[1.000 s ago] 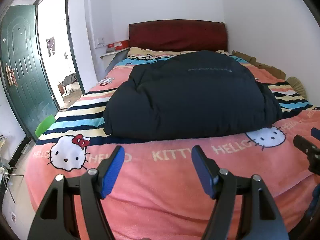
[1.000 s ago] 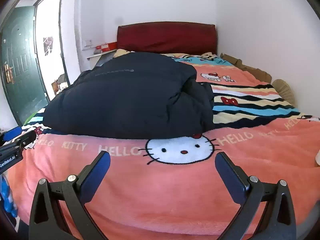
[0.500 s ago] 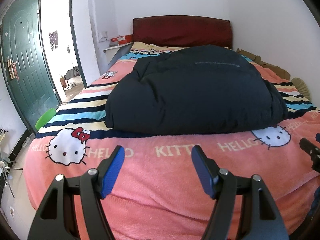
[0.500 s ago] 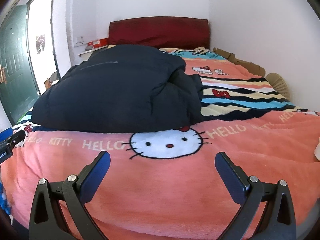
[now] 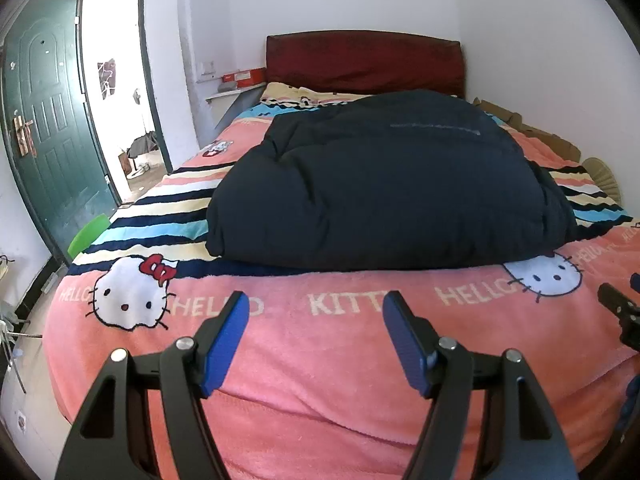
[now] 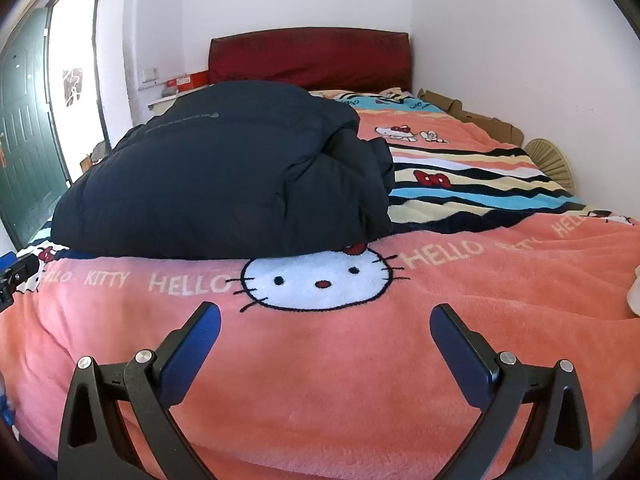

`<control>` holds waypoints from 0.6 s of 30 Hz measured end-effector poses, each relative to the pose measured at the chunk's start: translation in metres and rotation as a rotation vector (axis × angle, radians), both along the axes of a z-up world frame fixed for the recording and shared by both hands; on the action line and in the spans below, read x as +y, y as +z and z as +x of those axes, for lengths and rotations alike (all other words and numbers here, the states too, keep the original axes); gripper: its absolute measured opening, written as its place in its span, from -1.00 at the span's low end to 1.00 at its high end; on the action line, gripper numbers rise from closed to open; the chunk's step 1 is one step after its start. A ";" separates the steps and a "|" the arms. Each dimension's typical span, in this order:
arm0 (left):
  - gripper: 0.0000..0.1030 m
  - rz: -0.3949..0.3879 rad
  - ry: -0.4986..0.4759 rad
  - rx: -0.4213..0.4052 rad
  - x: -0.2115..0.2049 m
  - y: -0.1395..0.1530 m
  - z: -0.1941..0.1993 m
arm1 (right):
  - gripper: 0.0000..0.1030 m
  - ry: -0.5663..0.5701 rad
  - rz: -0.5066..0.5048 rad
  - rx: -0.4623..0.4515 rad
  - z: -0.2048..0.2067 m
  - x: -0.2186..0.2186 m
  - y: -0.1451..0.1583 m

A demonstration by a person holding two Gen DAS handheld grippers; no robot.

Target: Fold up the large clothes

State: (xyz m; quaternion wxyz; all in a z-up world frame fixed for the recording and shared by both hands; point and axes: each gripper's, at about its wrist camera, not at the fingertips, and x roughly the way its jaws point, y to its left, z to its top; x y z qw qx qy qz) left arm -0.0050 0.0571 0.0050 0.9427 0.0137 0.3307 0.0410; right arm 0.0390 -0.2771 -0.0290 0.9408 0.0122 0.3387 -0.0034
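Observation:
A big dark navy padded garment (image 5: 384,188) lies in a thick folded bundle on the middle of the bed; in the right wrist view the garment (image 6: 224,184) fills the left half, its folded edges bunched at its right end. My left gripper (image 5: 316,312) hovers open over the pink blanket near the foot of the bed, short of the bundle, nothing between its blue pads. My right gripper (image 6: 326,320) is open too, over the cat-face print, clear of the garment. Each gripper shows at the edge of the other's view.
The bed carries a pink and striped cartoon-cat blanket (image 5: 320,380) and a dark red headboard (image 5: 364,60). A green door (image 5: 44,120) and an open doorway lie left. Cardboard (image 6: 472,116) and a round fan (image 6: 552,160) sit between bed and right wall.
Both views have shifted slightly relative to the bed; the garment has kept its shape and place. Both grippers have stayed open and empty.

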 end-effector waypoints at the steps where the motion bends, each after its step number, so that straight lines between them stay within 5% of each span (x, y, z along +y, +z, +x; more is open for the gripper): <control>1: 0.31 0.000 0.000 0.000 0.000 0.000 0.000 | 0.99 0.000 0.000 0.001 0.001 0.000 0.000; 18: 0.31 0.007 -0.021 0.019 -0.005 -0.011 0.013 | 0.99 -0.017 0.008 0.012 0.007 -0.009 -0.005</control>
